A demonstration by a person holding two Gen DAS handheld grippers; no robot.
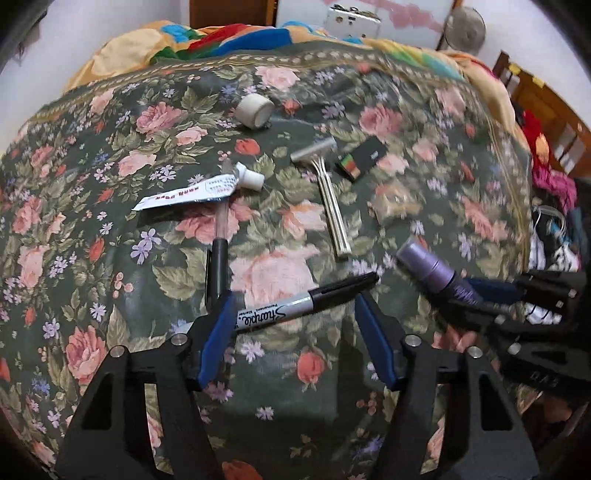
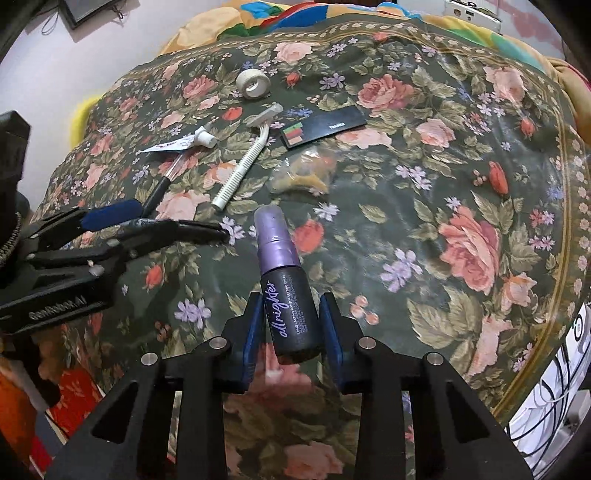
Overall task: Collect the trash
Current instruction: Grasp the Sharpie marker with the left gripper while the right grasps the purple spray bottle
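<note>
A: How far along?

B: My right tool [image 2: 290, 317] is clamped on the setting spray bottle [image 2: 284, 288]. My left tool [image 1: 295, 317] gapes around the Sharpie marker [image 1: 306, 302] on the bed [image 1: 92, 258].

A: Left?

B: Razor [image 1: 328, 195], tube [image 1: 207, 188], tape roll [image 1: 255, 109].

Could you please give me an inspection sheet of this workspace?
Surface: floral cloth, wrinkled.
Job's things: spray bottle, marker, tube, razor, tape roll, pen.
Clutter: black card, clear wrapper.
Grippers: left claw open around marker; right claw shut on spray bottle.
Cables: white wires at right edge.
Surroundings: colourful blanket, fan.
</note>
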